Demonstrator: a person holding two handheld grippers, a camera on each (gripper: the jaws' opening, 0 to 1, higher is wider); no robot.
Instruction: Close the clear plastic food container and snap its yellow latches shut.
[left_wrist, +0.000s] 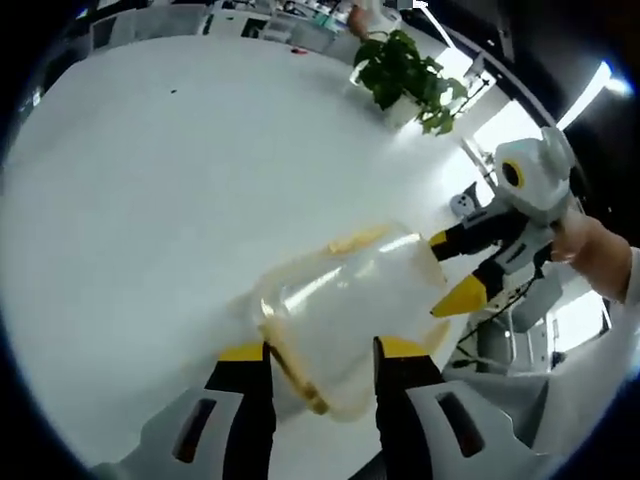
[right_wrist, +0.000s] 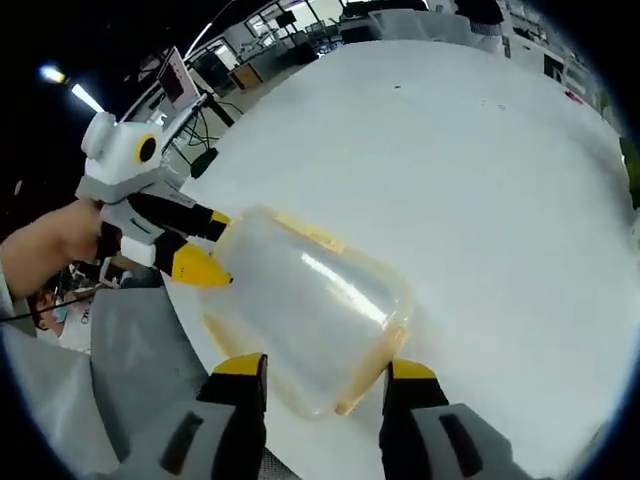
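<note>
The clear plastic container (left_wrist: 345, 305) lies on the white table (left_wrist: 150, 200), lid on, with yellow latches (left_wrist: 358, 240) along its edges. My left gripper (left_wrist: 322, 350) stands open, and the container's near end sits between its yellow-tipped jaws. From the right, my right gripper (left_wrist: 450, 268) reaches the container's far end with its jaws apart. In the right gripper view the same container (right_wrist: 315, 305) lies between the open jaws of my right gripper (right_wrist: 326, 368). There the left gripper (right_wrist: 212, 245) meets the container's opposite end. Whether any jaw presses on the plastic is unclear.
A potted green plant (left_wrist: 408, 75) stands at the table's far right edge. A person's hand (left_wrist: 590, 250) holds the right gripper, and another hand (right_wrist: 50, 245) holds the left one. Desks and monitors (right_wrist: 175, 75) stand beyond the table.
</note>
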